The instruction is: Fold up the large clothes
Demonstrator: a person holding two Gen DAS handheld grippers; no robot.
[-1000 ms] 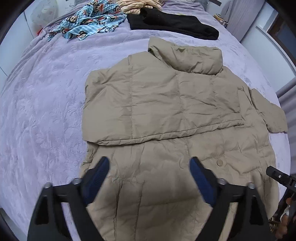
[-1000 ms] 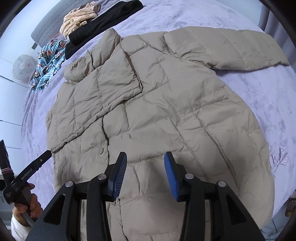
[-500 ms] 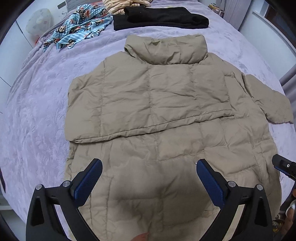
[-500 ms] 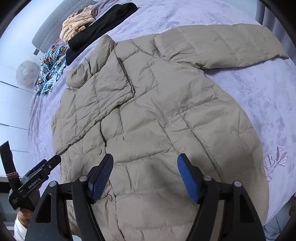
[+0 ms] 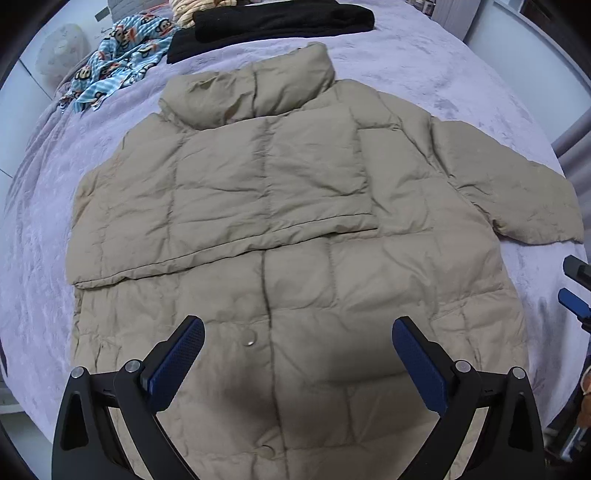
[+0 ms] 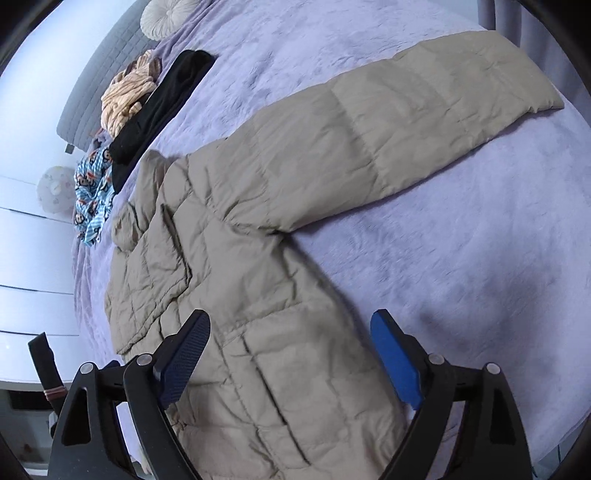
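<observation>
Here, the bed (image 5: pixel 424 74), covered in a lilac plush spread, fills both views. On it lies the beige puffer jacket (image 5: pixel 295 280), spread flat, collar toward the far end, hem toward the near edge. One sleeve (image 5: pixel 229 192) is folded across the chest, its cuff ending right of centre; the other sleeve (image 6: pixel 424 122) lies stretched out on the spread to the far right in the right wrist view. A snap button (image 5: pixel 251 342) shows on the front placket, near the hem.

At the far end of the bed: a black garment (image 5: pixel 273 20) folded in a long strip; left of it a blue monkey-print cloth (image 5: pixel 118 62), crumpled; a striped peach-coloured garment (image 6: pixel 127 99) bunched just beside the black one. A round white cushion (image 6: pixel 166 14) sits at the head of the bed.

Left claw (image 5: pixel 297 363): jaws wide apart, blue pads facing, nothing between them; it hovers over the lower front of the jacket. Right claw (image 6: pixel 291 360): jaws also wide, empty, over the jacket's right side near the hem, one finger above the fabric and the other above bare spread.
</observation>
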